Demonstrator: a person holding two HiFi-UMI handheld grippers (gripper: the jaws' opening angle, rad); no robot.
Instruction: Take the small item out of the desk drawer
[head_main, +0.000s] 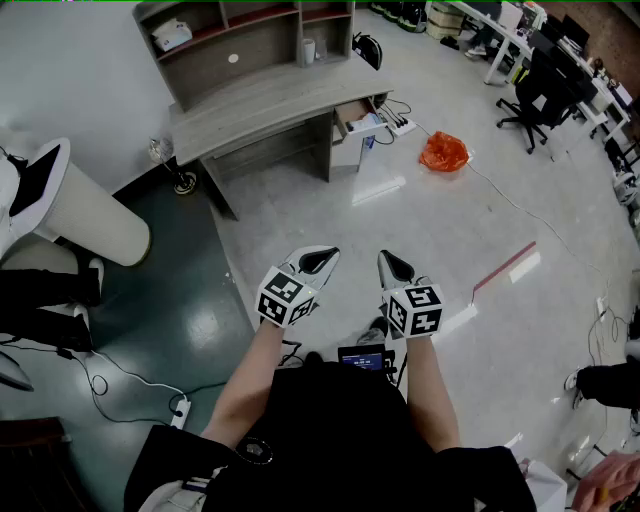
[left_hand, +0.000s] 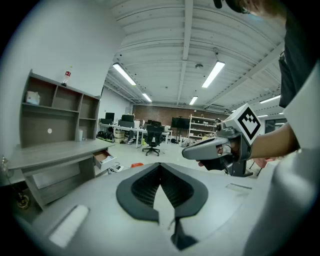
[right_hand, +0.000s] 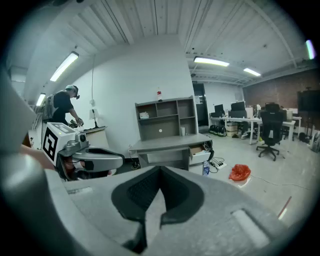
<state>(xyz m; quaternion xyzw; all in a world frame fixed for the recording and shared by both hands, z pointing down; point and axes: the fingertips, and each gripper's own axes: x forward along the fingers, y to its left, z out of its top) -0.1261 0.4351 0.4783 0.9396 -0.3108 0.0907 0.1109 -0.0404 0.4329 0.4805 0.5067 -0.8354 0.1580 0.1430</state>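
While the person stands on the pale floor (head_main: 480, 230) well apart from the grey wooden table (head_main: 270, 100) with its shelf unit, the left gripper (head_main: 322, 262) and the right gripper (head_main: 393, 268) are held side by side before the body, pointing toward it. Both pairs of jaws are pressed together with nothing between them. The table's small drawer (head_main: 357, 113) stands pulled open. Its contents are too small to identify. An orange plastic bag (head_main: 444, 152) lies on the floor nearby.

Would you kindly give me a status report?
Left tongs, right tongs shut, empty, well short of desk. Drawer open, contents unclear. Orange bag lies nearby.
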